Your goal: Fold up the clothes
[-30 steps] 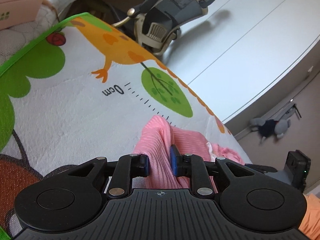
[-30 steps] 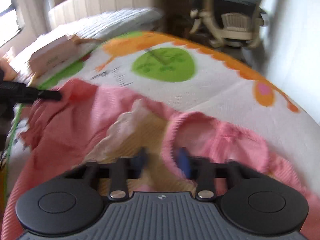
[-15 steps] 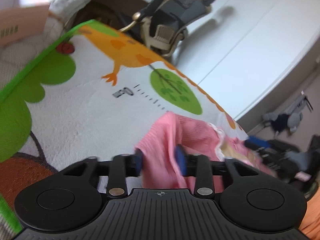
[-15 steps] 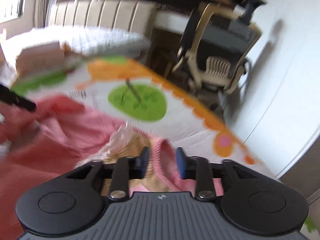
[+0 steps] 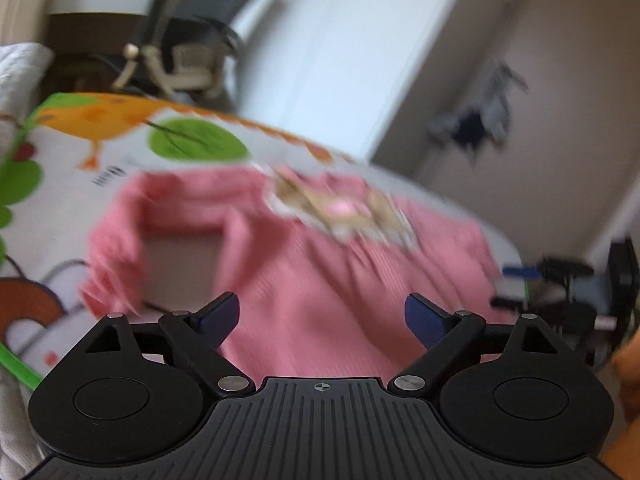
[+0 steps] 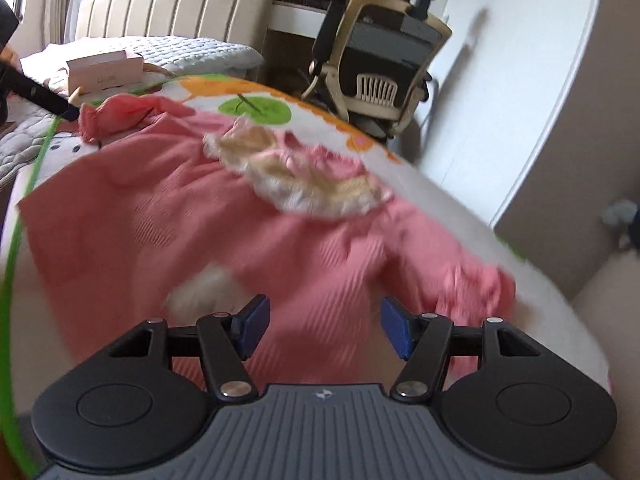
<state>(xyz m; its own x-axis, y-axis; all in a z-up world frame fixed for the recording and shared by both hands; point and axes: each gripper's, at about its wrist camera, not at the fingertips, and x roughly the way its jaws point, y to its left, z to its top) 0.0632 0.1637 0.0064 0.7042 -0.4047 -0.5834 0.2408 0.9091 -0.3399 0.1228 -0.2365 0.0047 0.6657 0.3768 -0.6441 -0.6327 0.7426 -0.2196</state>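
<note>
I see the pink ribbed garment [image 6: 224,216] spread on the cartoon-print mat [image 6: 308,120] — cream frilled collar [image 6: 304,184] up, sleeves out; my left gripper [image 5: 322,318] and right gripper [image 6: 324,326] gape wide, empty.

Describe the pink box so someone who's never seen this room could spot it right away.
Find the bed's ribbed cream headboard and the white quilted blanket below it. The pink box sits at that blanket's near edge, just beyond the cartoon play mat. It's the only hard, straight-edged pink thing; the pink garment is soft cloth.
</note>
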